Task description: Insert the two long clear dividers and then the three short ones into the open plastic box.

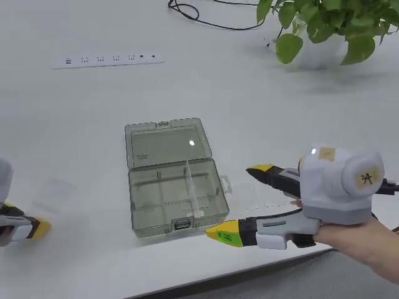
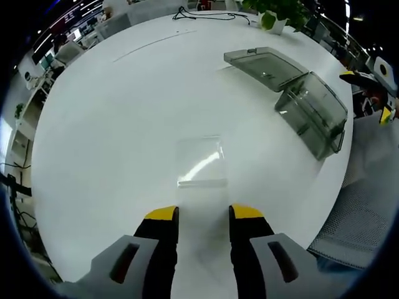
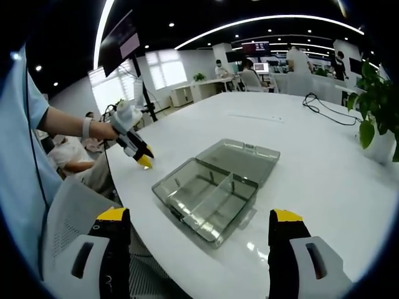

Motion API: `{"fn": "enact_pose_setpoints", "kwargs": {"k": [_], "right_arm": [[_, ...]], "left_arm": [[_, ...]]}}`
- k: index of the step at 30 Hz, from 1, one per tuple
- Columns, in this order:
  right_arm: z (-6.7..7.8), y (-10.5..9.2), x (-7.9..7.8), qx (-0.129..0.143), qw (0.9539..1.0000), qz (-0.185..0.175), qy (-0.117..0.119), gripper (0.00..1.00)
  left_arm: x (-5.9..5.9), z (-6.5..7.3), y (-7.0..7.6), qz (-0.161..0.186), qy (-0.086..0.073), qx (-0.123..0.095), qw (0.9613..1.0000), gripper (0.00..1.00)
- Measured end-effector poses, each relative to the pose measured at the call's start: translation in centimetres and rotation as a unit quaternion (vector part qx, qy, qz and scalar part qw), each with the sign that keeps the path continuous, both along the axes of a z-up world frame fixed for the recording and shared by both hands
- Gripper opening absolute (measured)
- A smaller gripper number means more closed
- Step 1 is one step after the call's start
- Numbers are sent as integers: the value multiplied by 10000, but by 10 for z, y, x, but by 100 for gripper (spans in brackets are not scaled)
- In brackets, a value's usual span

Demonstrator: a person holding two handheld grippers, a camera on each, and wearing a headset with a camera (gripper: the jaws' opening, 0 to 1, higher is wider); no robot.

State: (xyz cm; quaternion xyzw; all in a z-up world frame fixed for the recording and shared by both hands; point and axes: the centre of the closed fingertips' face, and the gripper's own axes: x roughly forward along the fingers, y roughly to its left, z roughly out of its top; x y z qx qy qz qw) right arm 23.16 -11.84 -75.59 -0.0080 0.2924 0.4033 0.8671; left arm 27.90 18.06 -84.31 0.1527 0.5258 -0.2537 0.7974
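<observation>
Left gripper (image 2: pixel 204 213): jaws part open, empty, held low over the table (image 2: pixel 112 124). Flat divider (image 2: pixel 201 161) lies at its 12 o'clock, just ahead of the tips. Judged light, thin, stiff and slick, so pinch one edge. Box (image 1: pixel 149 225) sits centre, lid open, with the inner divider (image 1: pixel 190 187) upright. Right gripper (image 1: pixel 240 202) at the box's 3 o'clock, jaws wide, empty, roughly level.

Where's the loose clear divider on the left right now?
In the left gripper view, the clear divider lies flat on the table just ahead of the left hand-held gripper, apart from the plastic box.
</observation>
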Motion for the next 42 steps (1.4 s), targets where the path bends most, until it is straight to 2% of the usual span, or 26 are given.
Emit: {"fn": "enact_pose_setpoints", "kwargs": {"k": [6,13,16,17,20,23,30,33,42], "right_arm": [[2,4,2,24,10000,19,-17,92],[6,10,0,51,9999,82,-28,92],[6,13,0,72,9999,74,-6,92],[4,13,-1,67,9999,30,72,92],[3,14,-2,77,9999,12,92,92],[2,15,-4,110,9998,-18,183,91],[0,17,-5,110,9996,-20,263,89],[0,17,-5,144,9992,-73,377,88],[4,18,1,338,9979,-233,495,84]], "left_arm": [[0,0,-1,47,-45,-61,10000,30],[1,4,-2,198,-86,-289,9993,30],[2,7,-3,348,-95,-464,9983,30],[2,7,-4,413,-92,-537,9977,30],[2,13,-7,526,-157,-717,9959,30],[2,22,-16,616,-226,-1011,9927,30],[3,42,-37,635,-418,-1414,9870,30],[3,50,-48,567,-521,-1542,9850,30],[1,66,-83,441,-729,-1933,9774,30]]}}
